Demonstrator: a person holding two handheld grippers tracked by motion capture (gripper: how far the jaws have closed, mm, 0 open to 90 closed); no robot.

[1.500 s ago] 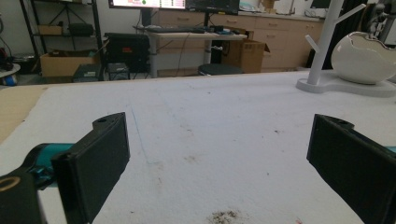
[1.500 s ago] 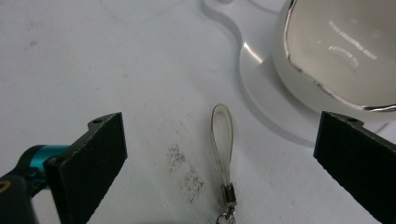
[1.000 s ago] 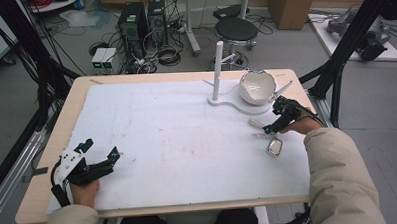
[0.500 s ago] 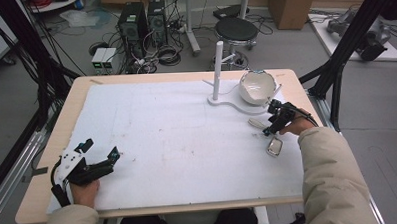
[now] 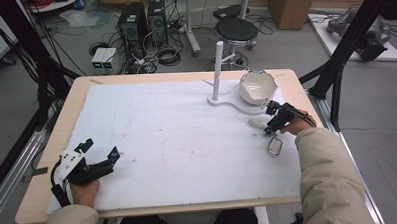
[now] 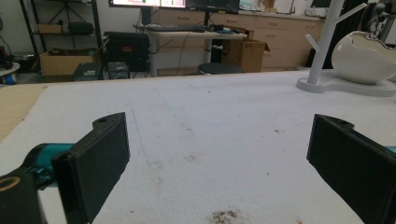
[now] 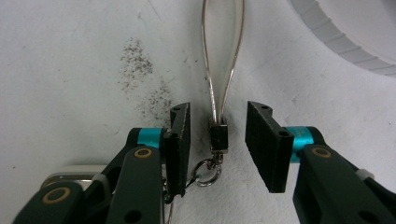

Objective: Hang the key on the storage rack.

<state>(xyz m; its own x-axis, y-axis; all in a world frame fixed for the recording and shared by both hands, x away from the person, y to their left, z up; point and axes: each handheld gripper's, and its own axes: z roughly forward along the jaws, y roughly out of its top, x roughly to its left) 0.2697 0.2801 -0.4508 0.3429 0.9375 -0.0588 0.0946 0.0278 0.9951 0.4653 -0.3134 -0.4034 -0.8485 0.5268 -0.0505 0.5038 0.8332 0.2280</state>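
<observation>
The right gripper (image 7: 217, 140) points down at the white table cover (image 5: 187, 142) near the table's right edge, its jaws standing apart on either side of a small dark clasp (image 7: 218, 136) without touching it; the clasp belongs to a keychain (image 5: 270, 134) lying flat on the cover, with a thin silver loop (image 7: 223, 56) running away from the jaws and a small ring (image 7: 208, 170) just below the clasp (a pale rectangular tag (image 5: 274, 146) lies at its near end in the high view); just beyond sits the white stand base (image 5: 236, 103) with its upright post (image 5: 216, 69) and a white bowl (image 5: 257, 86); the left gripper (image 5: 99, 155) rests well apart at the near left corner, jaws wide apart over bare cover, holding nothing.
</observation>
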